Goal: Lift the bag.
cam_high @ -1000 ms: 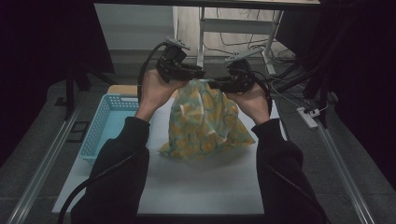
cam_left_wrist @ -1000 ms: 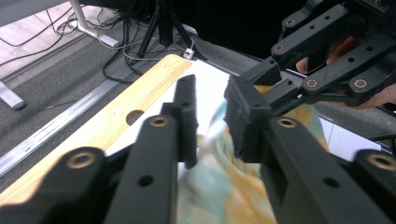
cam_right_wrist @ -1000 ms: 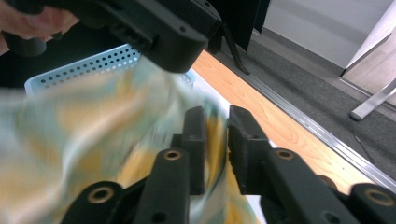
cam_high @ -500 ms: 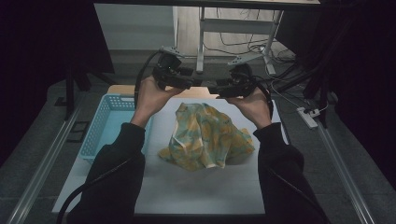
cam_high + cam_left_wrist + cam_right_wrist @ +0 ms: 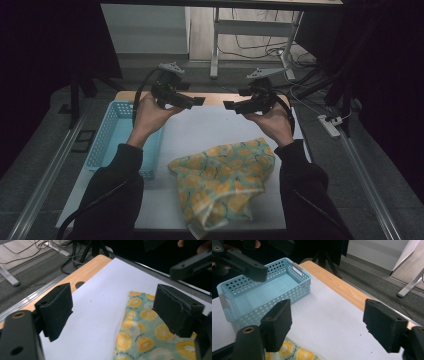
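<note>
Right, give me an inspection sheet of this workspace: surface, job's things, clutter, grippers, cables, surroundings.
Surface: white sheet over a wooden tabletop that shows at the far edge.
Job's things: orange-print cloth lies crumpled on the near half, one corner hanging over the near edge; light blue perforated basket at the left edge, nothing seen inside.
Clutter: nothing seen.
Grippers: left gripper and right gripper both held above the far half, jaws apart, holding nothing.
Cables: a black cable loops from the left gripper; loose cables on the floor beyond the table.
Surroundings: metal table legs, power strip on the right floor, dark room.
</note>
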Tool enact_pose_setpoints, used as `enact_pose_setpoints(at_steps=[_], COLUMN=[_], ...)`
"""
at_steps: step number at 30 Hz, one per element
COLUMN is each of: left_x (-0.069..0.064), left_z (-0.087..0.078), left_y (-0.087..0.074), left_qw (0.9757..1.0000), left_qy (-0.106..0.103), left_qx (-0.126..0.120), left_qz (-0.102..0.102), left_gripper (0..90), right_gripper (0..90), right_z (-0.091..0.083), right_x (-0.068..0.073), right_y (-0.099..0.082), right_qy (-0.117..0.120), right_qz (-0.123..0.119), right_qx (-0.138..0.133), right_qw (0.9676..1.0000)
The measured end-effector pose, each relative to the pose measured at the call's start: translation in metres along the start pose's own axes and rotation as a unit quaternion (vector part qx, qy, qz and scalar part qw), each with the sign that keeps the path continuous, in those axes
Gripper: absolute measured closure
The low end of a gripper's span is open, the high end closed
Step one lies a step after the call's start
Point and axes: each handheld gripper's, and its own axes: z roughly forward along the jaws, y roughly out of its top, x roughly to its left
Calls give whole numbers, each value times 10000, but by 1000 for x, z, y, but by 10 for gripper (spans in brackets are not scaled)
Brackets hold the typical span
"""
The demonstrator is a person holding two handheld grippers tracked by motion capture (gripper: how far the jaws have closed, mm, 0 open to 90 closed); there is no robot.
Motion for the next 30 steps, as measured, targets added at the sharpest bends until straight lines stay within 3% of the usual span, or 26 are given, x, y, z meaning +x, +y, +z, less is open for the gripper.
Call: enact_pose_setpoints(at_steps=[7,17,30], left_x=[-2,-5,-14], left_z=[-5,-11,-22], left_y=[-21,-56,-96], left_qw=[10000,9998,9995], left_qy=[-41,-149,-239], left_qx=[60,27,50], left_qz=[-28,-148,-178], left_gripper=[95,28,0], right_gripper=[151,77,46], right_z=[-1,-3,-8], right_x=[2,10,16], right_y=[-12,-33,-68], right_qy=[15,-4,115], right_qz=[94,32,110], right_qx=[-31,107,42], right_qw=[9999,9999,9999])
